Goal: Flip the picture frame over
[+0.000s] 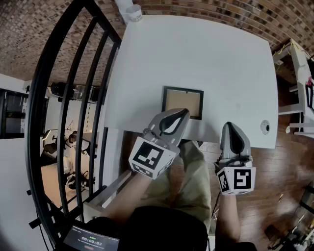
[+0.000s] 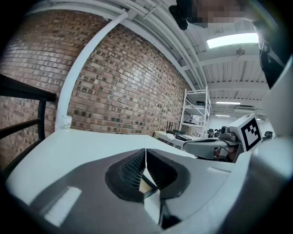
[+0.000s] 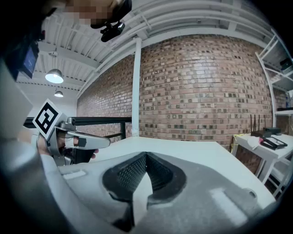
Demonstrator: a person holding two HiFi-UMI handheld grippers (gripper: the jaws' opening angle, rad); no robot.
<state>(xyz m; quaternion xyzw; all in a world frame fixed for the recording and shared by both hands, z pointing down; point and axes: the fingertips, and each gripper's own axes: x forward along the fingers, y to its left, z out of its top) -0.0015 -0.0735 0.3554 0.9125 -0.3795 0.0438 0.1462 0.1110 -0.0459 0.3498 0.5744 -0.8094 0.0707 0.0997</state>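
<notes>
The picture frame (image 1: 182, 102), with a black border around a tan panel, lies flat near the front edge of the white table (image 1: 206, 54). My left gripper (image 1: 181, 114) is shut, and its tips hover over the frame's near edge. In the left gripper view the jaws meet (image 2: 145, 153), and a sliver of the frame (image 2: 144, 185) shows through the gap below them. Nothing sits between the pads. My right gripper (image 1: 230, 127) is to the right of the frame at the table's front edge. Its jaws also meet (image 3: 146, 156) with nothing held.
A small white cup (image 1: 133, 12) stands at the table's far left corner. A black railing (image 1: 73, 98) runs along the left side. A round grommet (image 1: 265, 126) is set in the table's near right corner. White shelving (image 1: 299, 73) stands to the right. The person's trousers (image 1: 194, 171) are under the table edge.
</notes>
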